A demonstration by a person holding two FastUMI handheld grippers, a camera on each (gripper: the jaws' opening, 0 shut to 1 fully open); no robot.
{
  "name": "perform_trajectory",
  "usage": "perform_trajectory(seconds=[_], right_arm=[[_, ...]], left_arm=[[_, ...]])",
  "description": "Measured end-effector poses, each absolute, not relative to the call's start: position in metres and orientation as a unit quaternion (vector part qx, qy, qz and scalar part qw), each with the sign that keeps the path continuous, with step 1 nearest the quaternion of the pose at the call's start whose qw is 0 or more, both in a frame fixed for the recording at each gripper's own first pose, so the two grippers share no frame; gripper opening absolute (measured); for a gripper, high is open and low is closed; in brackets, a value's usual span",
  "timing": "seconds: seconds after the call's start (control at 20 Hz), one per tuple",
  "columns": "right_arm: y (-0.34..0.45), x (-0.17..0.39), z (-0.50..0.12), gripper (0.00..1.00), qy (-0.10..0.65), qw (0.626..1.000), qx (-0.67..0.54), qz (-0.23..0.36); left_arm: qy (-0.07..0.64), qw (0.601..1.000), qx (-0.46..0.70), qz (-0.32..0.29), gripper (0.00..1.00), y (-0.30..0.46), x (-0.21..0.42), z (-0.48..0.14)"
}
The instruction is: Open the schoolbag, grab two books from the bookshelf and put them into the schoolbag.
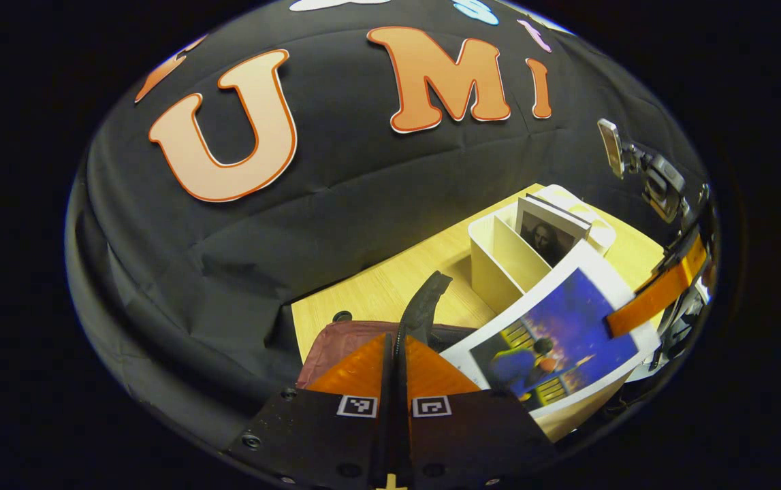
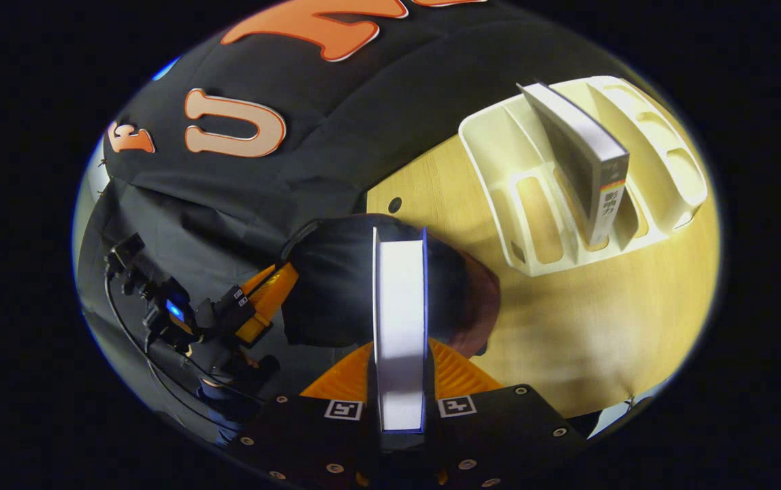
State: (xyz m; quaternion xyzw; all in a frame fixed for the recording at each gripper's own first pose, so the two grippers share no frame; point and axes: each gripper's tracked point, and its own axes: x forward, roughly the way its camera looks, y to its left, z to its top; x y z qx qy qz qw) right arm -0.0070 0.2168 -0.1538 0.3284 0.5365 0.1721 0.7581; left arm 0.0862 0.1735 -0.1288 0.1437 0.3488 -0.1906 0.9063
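Wooden tabletop [image 2: 567,327] carries the white bookshelf [image 2: 533,204], one book [image 2: 584,160] upright in a slot. My right gripper [image 2: 400,381] clamps a second book [image 2: 400,320] edge-on above the dark schoolbag [image 2: 329,279]. My left gripper [image 1: 395,367] pinches the schoolbag strap [image 1: 424,306]; the picture-covered book [image 1: 553,340] hangs just beside it.

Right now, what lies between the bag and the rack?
Bare table, as the right gripper view shows: nothing stands between the bag and the rack.
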Motion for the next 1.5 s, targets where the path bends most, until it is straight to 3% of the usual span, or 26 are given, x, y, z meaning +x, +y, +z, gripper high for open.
perform_trajectory(seconds=[0.25, 0.3, 0.4, 1.3, 1.35, 1.4, 1.5], right_arm=[[0.253, -0.006, -0.198, 0.25, 0.551, 0.735, 0.366, 0.152], [0.258, -0.003, -0.204, 0.25, 0.549, 0.734, 0.369, 0.151], [0.266, 0.007, -0.213, 0.25, 0.54, 0.738, 0.377, 0.145], [0.339, 0.034, -0.278, 0.25, 0.538, 0.709, 0.432, 0.149], [0.339, 0.031, -0.277, 0.36, 0.541, 0.704, 0.435, 0.15], [0.339, 0.032, -0.278, 0.26, 0.543, 0.703, 0.436, 0.147], [0.336, 0.025, -0.279, 0.33, 0.555, 0.701, 0.425, 0.141]], left_arm=[[0.351, 0.904, 0.145, -0.196, 0.05, 0.169, 0.083, -0.13], [0.352, 0.904, 0.144, -0.197, 0.0, 0.167, 0.081, -0.129], [0.351, 0.903, 0.144, -0.2, 0.05, 0.165, 0.078, -0.129], [0.34, 0.9, 0.114, -0.246, 0.05, 0.13, 0.046, -0.134], [0.339, 0.901, 0.115, -0.244, 0.05, 0.131, 0.046, -0.134], [0.339, 0.901, 0.116, -0.242, 0.05, 0.132, 0.047, -0.134], [0.34, 0.902, 0.119, -0.238, 0.05, 0.136, 0.048, -0.136]])
